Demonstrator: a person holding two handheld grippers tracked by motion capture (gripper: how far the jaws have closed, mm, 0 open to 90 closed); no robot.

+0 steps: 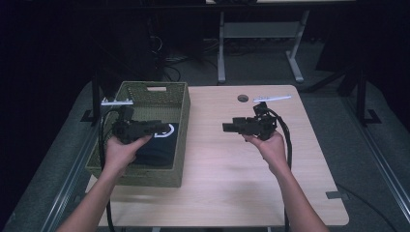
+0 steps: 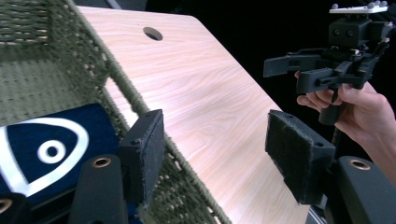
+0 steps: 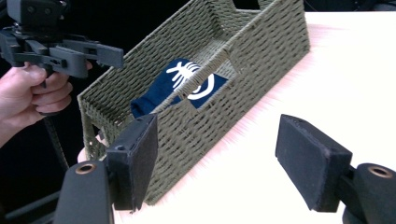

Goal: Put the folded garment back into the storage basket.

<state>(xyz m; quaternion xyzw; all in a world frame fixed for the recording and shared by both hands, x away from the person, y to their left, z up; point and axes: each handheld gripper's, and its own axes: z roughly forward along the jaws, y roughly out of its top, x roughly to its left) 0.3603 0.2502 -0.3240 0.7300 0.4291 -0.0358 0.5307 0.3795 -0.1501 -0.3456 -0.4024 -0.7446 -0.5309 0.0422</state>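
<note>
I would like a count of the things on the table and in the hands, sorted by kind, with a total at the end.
Woven green basket: 1
Navy cloth with white print, lying in the basket: 1
Handheld grippers, the left gripper and the right gripper, both with jaws apart and empty: 2
Total: 4

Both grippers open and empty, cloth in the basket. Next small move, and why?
Probably lower the left gripper onto the navy cloth in the green basket. Its jaws are open just above the cloth at the basket's right wall, while the right gripper hangs open over bare table.
</note>
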